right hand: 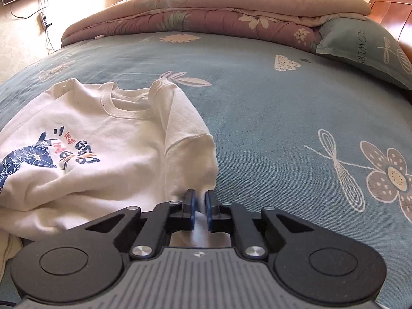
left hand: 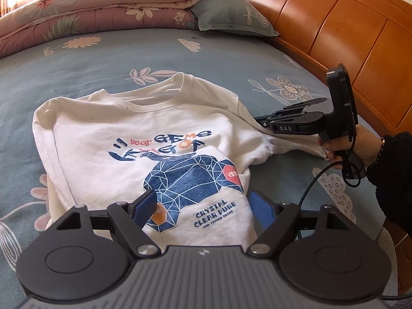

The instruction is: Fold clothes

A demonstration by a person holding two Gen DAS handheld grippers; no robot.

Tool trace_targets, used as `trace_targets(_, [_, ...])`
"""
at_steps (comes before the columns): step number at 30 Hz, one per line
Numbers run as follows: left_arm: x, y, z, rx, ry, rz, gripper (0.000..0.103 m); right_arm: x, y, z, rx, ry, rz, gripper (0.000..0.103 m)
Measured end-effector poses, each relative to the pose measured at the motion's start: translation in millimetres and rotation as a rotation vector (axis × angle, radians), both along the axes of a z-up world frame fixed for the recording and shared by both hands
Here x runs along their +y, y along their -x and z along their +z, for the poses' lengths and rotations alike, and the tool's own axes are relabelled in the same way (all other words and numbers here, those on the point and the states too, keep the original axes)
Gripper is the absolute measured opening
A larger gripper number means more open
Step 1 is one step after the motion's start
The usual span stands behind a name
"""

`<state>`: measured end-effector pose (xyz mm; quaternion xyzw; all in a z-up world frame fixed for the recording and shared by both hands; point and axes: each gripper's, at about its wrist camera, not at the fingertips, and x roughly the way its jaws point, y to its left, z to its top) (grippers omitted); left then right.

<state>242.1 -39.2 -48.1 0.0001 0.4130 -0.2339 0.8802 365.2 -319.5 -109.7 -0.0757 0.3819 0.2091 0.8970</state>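
Spread out on the blue flowered bed sheet: a white sweatshirt, bear picture up, bottom part already folded up over the print. Pinched tight on the sweatshirt's sleeve with the right gripper, pads pressed on white cloth. Wide apart and holding nothing at the left gripper, hanging just over the near edge of the sweatshirt.

Could go wrong:
- Might slip out of the pinch if only a thin bit of cloth caught.
- Might drag the whole sweatshirt sideways and mess up the folded part if pulled hard with nothing pressing the body down.
- Might bunch up near the armpit, already wrinkly there.
- Might snag the black cable hanging by the hand.

Hard to see:
- End of the sleeve, hidden under the right gripper and the hand.
- Near edge of the sweatshirt, covered by the left gripper.
- Other sleeve, seemingly tucked along the far side; cannot tell how.
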Motion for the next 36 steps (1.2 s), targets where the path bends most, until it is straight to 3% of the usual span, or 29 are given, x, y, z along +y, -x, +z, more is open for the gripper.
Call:
trace_targets(4, [2, -1, 1, -0.003, 0.006, 0.003, 0.08, 6, -8, 7, -0.075, 0.13, -0.021, 0.004])
trace_targets(6, [2, -2, 1, -0.006, 0.006, 0.004, 0.08, 2, -21, 15, -0.163, 0.198, -0.102, 0.004])
trace_targets(8, [3, -2, 2, -0.009, 0.012, 0.005, 0.08, -9, -36, 23, -0.205, 0.183, -0.173, 0.006])
trace_targets(13, [8, -2, 2, -0.016, 0.021, 0.011, 0.08, -30, -52, 35, -0.162, 0.053, -0.258, 0.009])
trace_targets(16, [10, -4, 1, -0.016, 0.023, 0.019, 0.08, -24, -47, 34, -0.095, -0.064, -0.198, 0.011])
trace_targets(20, [13, -7, -2, -0.007, 0.03, 0.032, 0.08, 7, -54, 7, 0.003, -0.051, -0.124, 0.018])
trace_targets(23, [16, -8, -4, 0.003, 0.023, 0.049, 0.08, 17, -66, -7, -0.053, -0.028, -0.148, 0.021])
trace_targets(26, [18, -5, -1, 0.002, 0.016, 0.059, 0.08, 3, -86, 0, 0.015, -0.138, -0.233, 0.023])
trace_targets(28, [20, -1, 2, -0.007, 0.015, 0.06, 0.08, -13, -79, 14, 0.022, -0.182, -0.237, 0.026])
trace_targets(31, [20, 3, 3, -0.01, 0.019, 0.056, 0.08, -51, -42, 37, -0.048, -0.128, -0.227, 0.046])
trace_targets(33, [19, 5, 3, -0.01, 0.015, 0.052, 0.08, -82, -17, 47, -0.076, -0.066, -0.246, 0.047])
trace_targets(36, [13, 8, 5, -0.011, 0.014, 0.041, 0.08, -130, 17, 43, -0.042, 0.009, -0.277, 0.048])
